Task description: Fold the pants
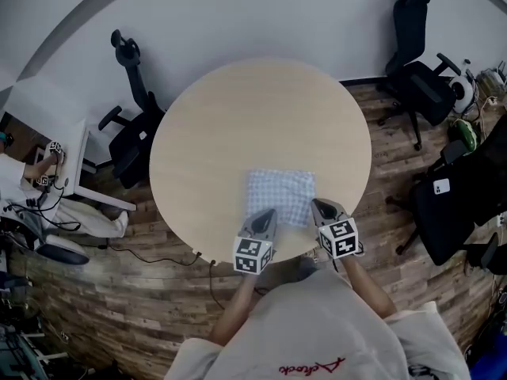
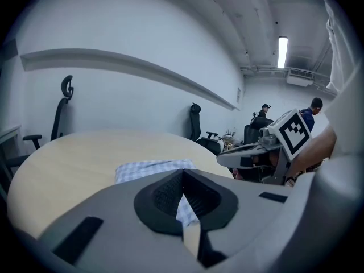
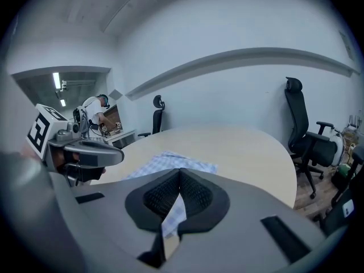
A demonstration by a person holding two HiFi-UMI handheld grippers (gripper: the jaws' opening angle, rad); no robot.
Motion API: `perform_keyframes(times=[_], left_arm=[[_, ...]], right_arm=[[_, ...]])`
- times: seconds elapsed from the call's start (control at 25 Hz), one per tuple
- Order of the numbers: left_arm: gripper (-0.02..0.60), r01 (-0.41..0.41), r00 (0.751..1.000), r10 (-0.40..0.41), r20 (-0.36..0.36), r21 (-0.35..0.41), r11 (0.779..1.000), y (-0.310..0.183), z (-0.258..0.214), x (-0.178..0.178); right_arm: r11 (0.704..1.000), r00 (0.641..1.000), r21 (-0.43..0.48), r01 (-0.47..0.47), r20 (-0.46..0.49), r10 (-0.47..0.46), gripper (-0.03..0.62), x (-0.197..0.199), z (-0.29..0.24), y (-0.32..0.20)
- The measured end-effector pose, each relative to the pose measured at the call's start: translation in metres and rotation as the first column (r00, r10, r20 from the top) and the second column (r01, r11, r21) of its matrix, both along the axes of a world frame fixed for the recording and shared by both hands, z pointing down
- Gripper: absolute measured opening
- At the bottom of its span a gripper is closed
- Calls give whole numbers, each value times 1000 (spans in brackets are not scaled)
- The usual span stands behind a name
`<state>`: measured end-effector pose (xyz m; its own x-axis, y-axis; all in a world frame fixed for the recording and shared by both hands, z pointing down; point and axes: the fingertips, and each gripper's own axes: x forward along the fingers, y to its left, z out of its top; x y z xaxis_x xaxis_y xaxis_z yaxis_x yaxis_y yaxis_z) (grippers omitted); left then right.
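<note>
The pants [image 1: 280, 195] are a pale blue checked cloth, folded into a flat rectangle on the near part of the round wooden table [image 1: 238, 109]. My left gripper [image 1: 267, 214] sits over the cloth's near left corner and my right gripper [image 1: 318, 206] over its near right corner. Both are shut with nothing between the jaws. In the left gripper view the closed jaws [image 2: 183, 172] point at the pants [image 2: 149, 169], with the right gripper [image 2: 227, 159] alongside. The right gripper view shows its closed jaws [image 3: 180, 170] above the pants [image 3: 170, 162].
Black office chairs stand round the table: one at the far left [image 1: 131, 133], one at the far right [image 1: 420, 70], one at the right [image 1: 463, 204]. A white desk [image 1: 55, 157] with a seated person is at the left. Two people [image 2: 311, 110] stand far off.
</note>
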<state>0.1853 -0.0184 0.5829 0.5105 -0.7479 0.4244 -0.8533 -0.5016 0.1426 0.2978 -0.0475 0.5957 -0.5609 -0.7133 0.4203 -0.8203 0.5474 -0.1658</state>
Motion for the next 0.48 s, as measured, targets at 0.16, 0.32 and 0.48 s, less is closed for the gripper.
perform_keyframes(times=[0.16, 0.32, 0.48], left_arm=[[32, 0, 999, 1, -36, 14, 1000, 34, -6, -25], [32, -14, 998, 16, -59, 31, 999, 70, -13, -39], [32, -23, 997, 26, -67, 39, 999, 109, -15, -42]], right_arm=[[999, 1000, 37, -9, 5, 9, 28, -26, -18, 35], [998, 1000, 54, -24, 3, 24, 28, -46, -24, 76], [997, 999, 60, -39, -5, 39, 28, -50, -24, 124]])
